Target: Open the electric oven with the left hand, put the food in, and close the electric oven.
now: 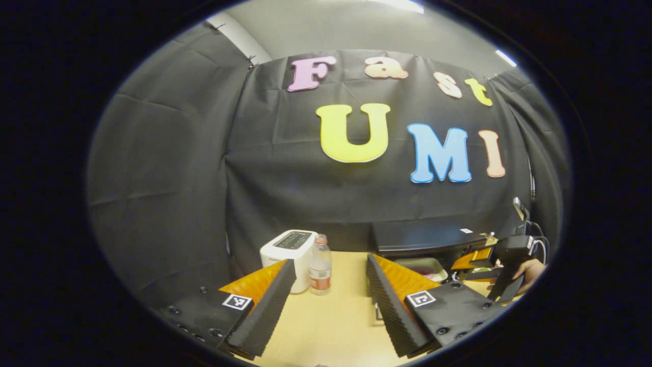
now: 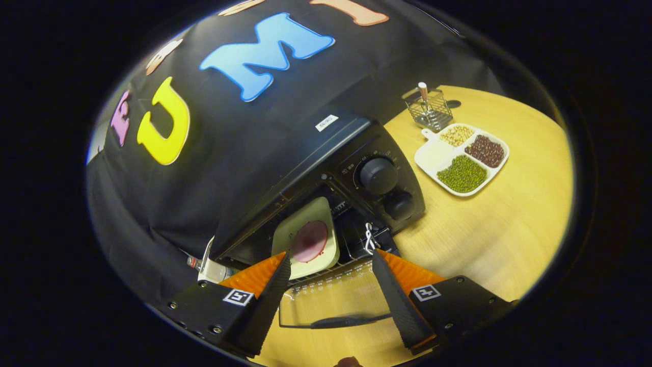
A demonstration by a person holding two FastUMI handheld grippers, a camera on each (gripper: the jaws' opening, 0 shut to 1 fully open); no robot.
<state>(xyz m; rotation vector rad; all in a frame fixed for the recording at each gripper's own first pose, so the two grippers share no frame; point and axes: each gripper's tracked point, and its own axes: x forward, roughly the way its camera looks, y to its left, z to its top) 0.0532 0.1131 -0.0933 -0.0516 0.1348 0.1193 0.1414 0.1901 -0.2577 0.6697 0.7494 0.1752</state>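
Left gripper view: camera rides low over the table (image 1: pixel 331 326), facing the back wall, level. Oven (image 1: pixel 428 239) sits ahead and to the right of its fingers, at middle range. Right gripper view: camera looks steeply down, tilted, close on the open oven (image 2: pixel 326 168) (tray (image 2: pixel 305 244) just beyond its fingertips). Shared: oven, tray (image 1: pixel 425 267), tabletop.
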